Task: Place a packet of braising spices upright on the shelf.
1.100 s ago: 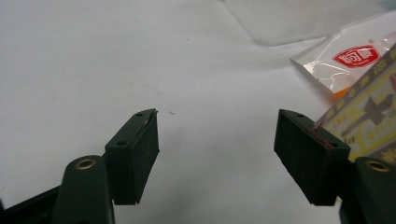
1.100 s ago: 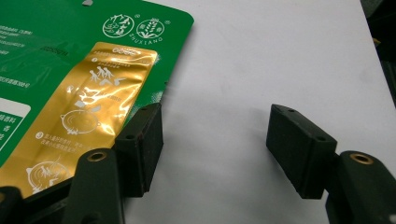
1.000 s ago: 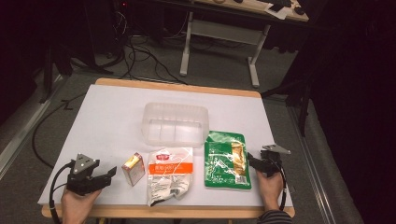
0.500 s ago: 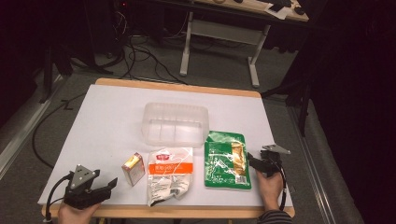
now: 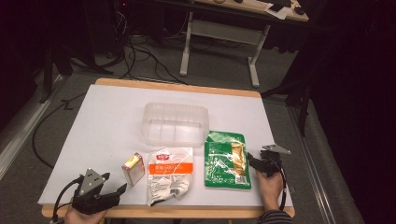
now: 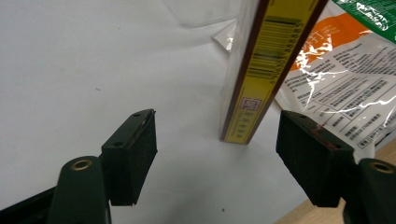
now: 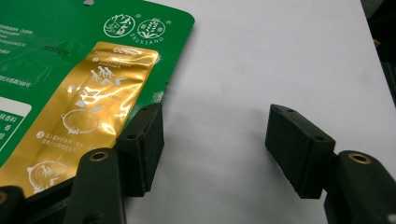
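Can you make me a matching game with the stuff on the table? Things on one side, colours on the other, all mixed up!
Things:
1. small box
2. middle packet
3. right packet
4. tub

Colours:
A. see-through
B. green and gold
C. yellow and dark red
D. orange and white

Pairs: 1-C, 2-D, 3-B, 4-A

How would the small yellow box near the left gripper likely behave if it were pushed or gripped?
The small yellow box has flat faces and sharp edges, so it probably stays stiff in a grip. It looks narrow and seems to stand on a thin side, so a sideways push may well tip it. Its glossy wrap suggests it could slip somewhat.
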`<state>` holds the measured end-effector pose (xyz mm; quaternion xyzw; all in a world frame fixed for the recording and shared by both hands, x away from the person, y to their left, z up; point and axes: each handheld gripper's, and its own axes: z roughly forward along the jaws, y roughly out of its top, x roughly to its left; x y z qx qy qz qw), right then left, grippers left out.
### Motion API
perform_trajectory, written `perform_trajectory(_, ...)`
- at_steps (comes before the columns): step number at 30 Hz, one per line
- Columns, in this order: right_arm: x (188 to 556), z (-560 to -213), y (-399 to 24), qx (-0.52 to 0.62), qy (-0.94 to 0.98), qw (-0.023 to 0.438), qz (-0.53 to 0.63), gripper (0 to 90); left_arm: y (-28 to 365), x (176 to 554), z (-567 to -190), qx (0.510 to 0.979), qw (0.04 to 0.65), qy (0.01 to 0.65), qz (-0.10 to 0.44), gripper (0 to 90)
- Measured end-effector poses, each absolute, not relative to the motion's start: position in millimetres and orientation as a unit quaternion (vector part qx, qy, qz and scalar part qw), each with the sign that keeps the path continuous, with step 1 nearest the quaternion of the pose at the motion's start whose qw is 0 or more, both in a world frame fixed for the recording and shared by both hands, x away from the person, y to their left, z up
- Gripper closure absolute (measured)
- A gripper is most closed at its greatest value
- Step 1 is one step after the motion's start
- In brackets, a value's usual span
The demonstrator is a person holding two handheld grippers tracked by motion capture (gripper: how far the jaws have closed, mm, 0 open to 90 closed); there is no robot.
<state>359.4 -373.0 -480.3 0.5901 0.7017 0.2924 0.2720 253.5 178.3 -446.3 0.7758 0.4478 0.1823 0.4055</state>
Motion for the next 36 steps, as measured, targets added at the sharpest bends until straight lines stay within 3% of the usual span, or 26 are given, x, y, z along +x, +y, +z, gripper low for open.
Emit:
perform_trajectory(12,359.3,-480.4,-372.9,0.588,0.703,0.273,0.292,38.2,155.2,263.5,-429.7,0.787,0.410,0.432,0.159,29.7)
perform_trajectory(20,359.3,-480.4,-372.7,0.588,0.703,0.274,0.292,38.3,147.6,270.3,-423.5,0.782,0.396,0.448,0.177,33.9)
perform_trajectory(34,359.1,-480.2,-372.6,0.586,0.704,0.274,0.291,38.4,140.8,277.1,-412.9,0.776,0.399,0.454,0.182,54.2)
perform_trajectory(36,359.0,-480.3,-372.5,0.586,0.704,0.275,0.291,38.4,140.3,276.9,-410.8,0.778,0.399,0.449,0.182,60.3)
